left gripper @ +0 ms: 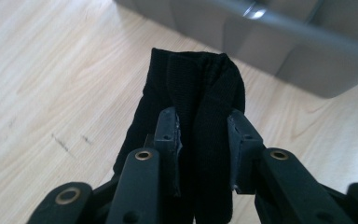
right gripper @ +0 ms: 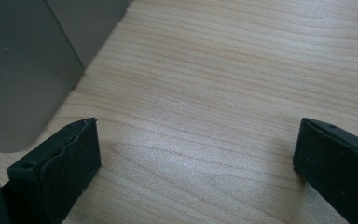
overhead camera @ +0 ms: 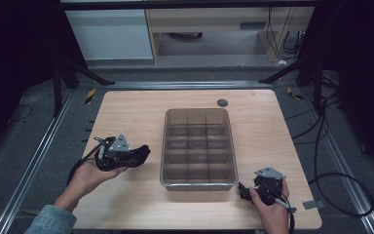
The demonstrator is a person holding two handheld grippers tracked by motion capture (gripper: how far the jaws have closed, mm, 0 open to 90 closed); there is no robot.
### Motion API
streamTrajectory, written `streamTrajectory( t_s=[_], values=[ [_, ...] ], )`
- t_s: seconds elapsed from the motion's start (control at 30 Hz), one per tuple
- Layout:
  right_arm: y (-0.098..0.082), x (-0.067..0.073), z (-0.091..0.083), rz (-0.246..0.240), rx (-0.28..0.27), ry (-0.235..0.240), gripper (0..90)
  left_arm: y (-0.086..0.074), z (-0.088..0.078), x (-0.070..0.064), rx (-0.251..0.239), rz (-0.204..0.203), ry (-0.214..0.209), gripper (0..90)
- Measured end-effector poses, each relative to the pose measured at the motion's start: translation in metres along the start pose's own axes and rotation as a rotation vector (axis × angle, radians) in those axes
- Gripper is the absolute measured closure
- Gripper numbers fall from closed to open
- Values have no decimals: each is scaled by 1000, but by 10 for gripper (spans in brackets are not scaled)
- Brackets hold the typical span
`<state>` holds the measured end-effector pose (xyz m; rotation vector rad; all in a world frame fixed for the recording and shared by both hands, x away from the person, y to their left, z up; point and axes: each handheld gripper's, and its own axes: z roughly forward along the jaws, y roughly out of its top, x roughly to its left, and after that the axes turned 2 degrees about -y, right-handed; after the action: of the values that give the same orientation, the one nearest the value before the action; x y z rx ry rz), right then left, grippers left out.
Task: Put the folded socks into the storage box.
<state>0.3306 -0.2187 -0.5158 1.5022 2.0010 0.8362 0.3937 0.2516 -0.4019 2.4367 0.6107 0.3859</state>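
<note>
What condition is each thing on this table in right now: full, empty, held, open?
Black folded cloth: clamped between the left gripper's pads, held off the table.
Left gripper: shut on the cloth.
Right gripper: open, nothing between its jaws, low over the wood by the tray's corner.
Grey divided tray: upright on the table, compartments empty.
Wooden table: bare around the tray.

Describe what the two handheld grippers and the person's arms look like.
Both the left gripper and the right gripper are black, each topped by a grey three-cornered plate and trailing a black cable. Up close, the jaws are black linkages with brass-coloured pivot pins and flat, dark rubbery pads, chipped along the edges. The left arm wears a blue denim-like sleeve.
</note>
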Motion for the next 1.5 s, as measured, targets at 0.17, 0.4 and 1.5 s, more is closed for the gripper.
streamTrajectory(
  t_s=[0.17,0.4,1.5],
  values=[
    [0,0,0,0,0,0,9,8,-5,-4,6,39,-4,690],
    [0,0,0,0,0,1,9,16,-8,-8,5,59,-11,690],
    [0,1,0,3,0,6,9,73,-4,-36,15,184,-81,691]
  ],
)
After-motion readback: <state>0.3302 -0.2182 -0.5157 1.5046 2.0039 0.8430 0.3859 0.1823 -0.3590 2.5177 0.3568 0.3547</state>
